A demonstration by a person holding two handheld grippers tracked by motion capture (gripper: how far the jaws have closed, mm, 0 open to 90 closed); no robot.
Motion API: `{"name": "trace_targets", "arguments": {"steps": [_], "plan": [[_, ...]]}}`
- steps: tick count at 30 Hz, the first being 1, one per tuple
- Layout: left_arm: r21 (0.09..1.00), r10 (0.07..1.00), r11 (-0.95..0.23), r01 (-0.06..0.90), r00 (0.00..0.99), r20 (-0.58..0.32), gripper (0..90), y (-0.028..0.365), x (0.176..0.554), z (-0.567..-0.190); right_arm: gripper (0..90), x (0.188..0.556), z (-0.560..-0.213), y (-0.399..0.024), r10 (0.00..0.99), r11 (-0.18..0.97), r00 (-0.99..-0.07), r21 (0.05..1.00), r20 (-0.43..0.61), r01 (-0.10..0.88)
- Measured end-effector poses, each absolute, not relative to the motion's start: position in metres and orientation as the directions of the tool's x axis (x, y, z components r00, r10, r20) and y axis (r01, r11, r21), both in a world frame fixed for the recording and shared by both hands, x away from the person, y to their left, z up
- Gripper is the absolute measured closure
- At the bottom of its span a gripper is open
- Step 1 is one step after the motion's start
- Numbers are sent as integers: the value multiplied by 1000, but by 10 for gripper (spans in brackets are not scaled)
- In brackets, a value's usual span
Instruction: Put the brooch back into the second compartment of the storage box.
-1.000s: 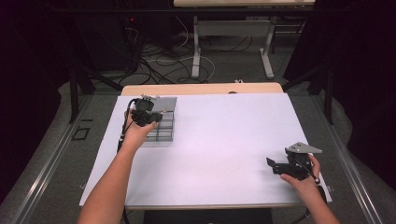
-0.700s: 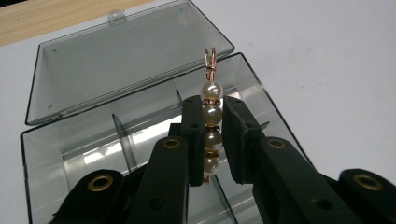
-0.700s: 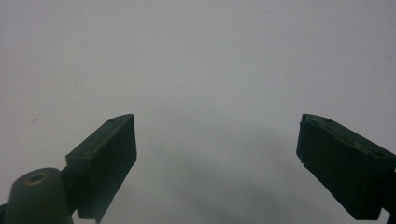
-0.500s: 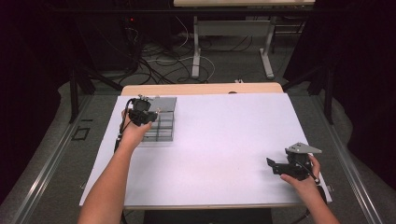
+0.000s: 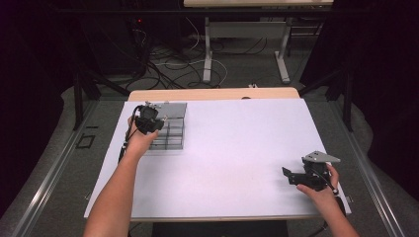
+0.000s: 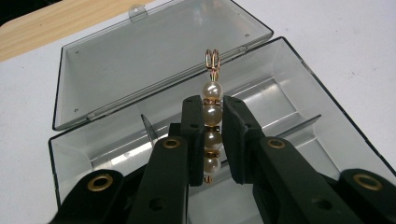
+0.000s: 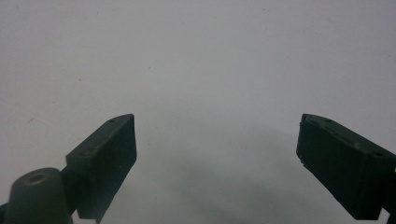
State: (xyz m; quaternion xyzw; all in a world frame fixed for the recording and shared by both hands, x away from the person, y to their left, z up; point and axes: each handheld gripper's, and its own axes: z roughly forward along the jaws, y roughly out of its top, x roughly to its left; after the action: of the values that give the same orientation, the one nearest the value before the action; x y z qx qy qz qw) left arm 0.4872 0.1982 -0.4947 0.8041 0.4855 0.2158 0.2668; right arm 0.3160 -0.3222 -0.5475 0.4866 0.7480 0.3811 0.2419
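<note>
Holding a string of pearl beads (image 6: 211, 125) in my left claw (image 6: 212, 135), I've got it pinched tight btw the two black jaws. Four round, creamy beads sit in a row with tiny gold rings btw them. At the top end is a small gold clasp (image 6: 213, 59), poking out past my jaw tips toward 12 o'clock. The beads stand in a straight line, w/ the jaws pressing on the middle ones from both sides.

Right under the beads is a clear plastic box (image 6: 299, 116). It's open. Its lid (image 6: 140, 56) lies flat on the table, flipped back toward 11 o'clock from the box. Inside the box I can see thin see-thru walls that split it into little rooms. The beads hang over the middle of the box; can't tell if the bottom bead touches it.

From up high, my left claw (image 5: 148, 121) and the box (image 5: 170, 133) are at about 10 o'clock on the white table (image 5: 237, 148).

My right claw (image 5: 296, 177) is far away, at about 4 o'clock on the table, near the front edge. Its jaws are spread wide w/ nothing btw them, just bare white table below.
</note>
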Motion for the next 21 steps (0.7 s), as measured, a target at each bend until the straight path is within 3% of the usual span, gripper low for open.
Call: {"name": "trace_targets", "arguments": {"steps": [21], "plan": [[617, 890, -412, 670, 442, 113, 793, 205, 501, -511, 116, 314, -548, -324, 917, 235, -400, 803, 5, 549]]}}
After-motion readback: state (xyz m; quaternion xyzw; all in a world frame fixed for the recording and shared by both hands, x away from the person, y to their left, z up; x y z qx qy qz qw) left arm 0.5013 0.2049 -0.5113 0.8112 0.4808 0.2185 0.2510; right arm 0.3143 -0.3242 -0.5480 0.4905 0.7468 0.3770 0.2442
